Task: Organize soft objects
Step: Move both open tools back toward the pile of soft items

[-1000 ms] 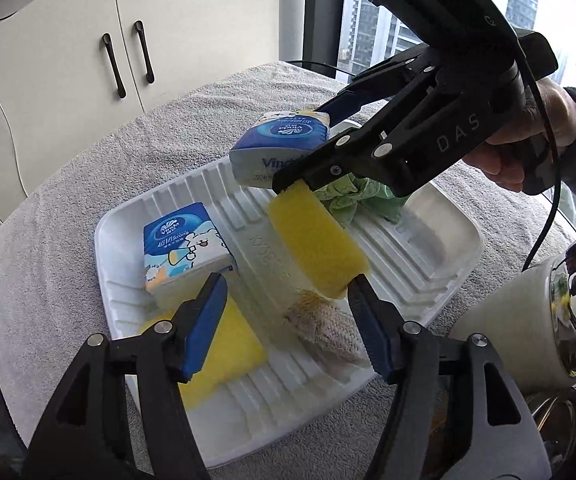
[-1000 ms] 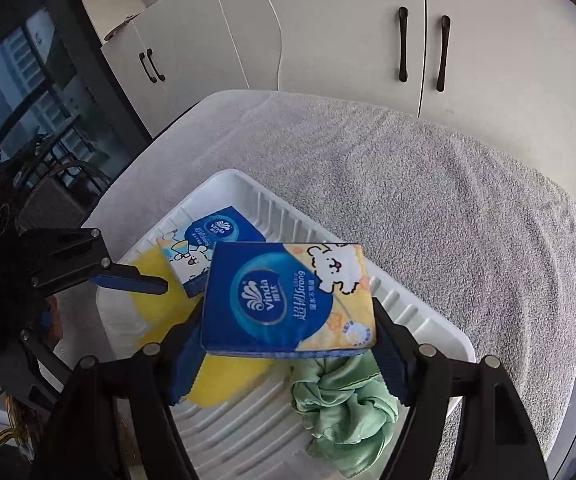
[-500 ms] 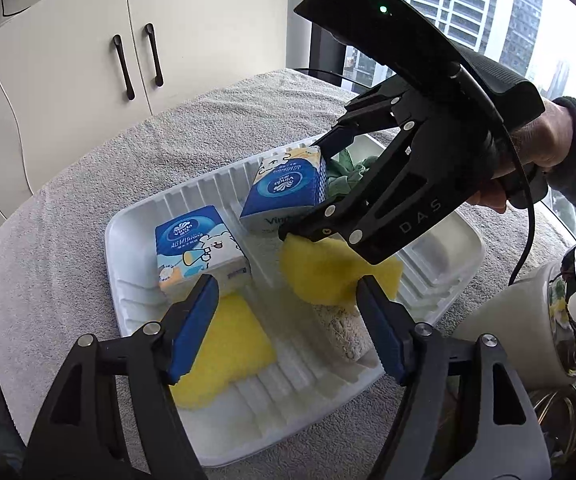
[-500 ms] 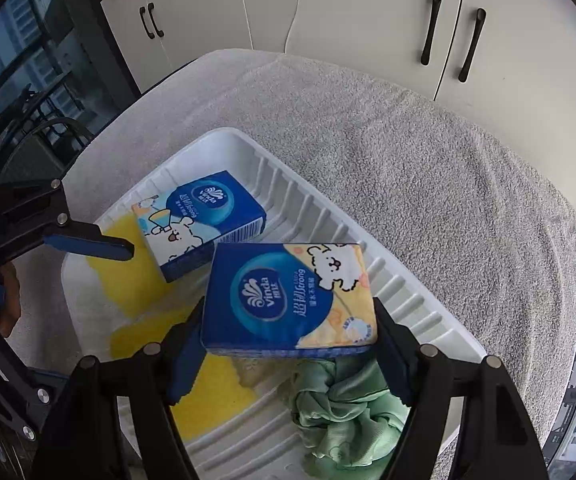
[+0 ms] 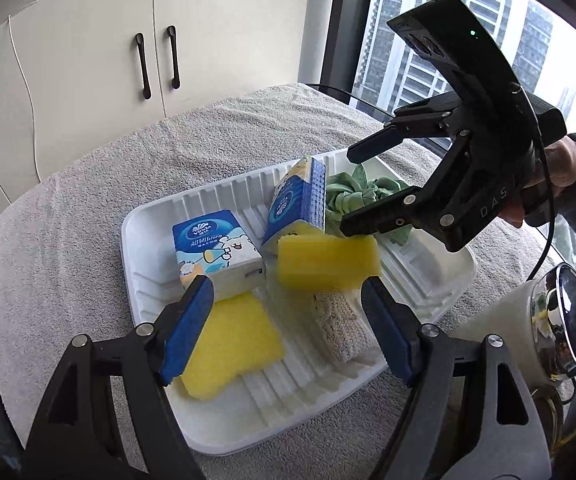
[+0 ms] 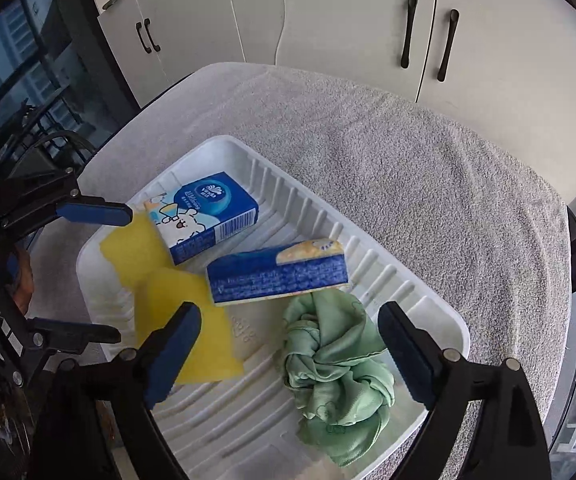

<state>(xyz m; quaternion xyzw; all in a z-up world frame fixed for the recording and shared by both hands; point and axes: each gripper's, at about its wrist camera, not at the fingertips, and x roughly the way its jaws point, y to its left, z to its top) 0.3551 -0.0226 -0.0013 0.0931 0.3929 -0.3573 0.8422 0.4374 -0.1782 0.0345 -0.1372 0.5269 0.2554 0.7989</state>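
From the left wrist camera, the left gripper (image 5: 284,320) stands wide apart with nothing between its blue pads, hovering over the near side of the white tray (image 5: 136,280). Inside the tray lie a flat tissue pack (image 5: 216,252), a second tissue pack (image 5: 299,200) tipped up on its edge, a thick yellow sponge (image 5: 327,264) leaning against it, a thin yellow sheet (image 5: 232,344) partly under the flat pack, a woven scrub pad (image 5: 343,328) and a bunched green cloth (image 5: 359,196) at the far side. The right gripper (image 5: 351,188) hangs above the cloth, its jaws spread and empty. A white and chrome appliance (image 5: 527,328) stands just beside the tray on the grey towel (image 5: 68,220).

From the right wrist camera, the right gripper (image 6: 288,344) is likewise wide and holds nothing; the tilted tissue pack (image 6: 280,276) rests ahead of it, touching the green cloth (image 6: 335,368).

The tissue packs look light and compressible, with slick film wrappers, so a grip across the broad faces near the middle seems safest. The sponge should squash readily and wants a gentle pinch across its thickness. The cloth is limp; taking it at the bunched knot would likely lift it whole.
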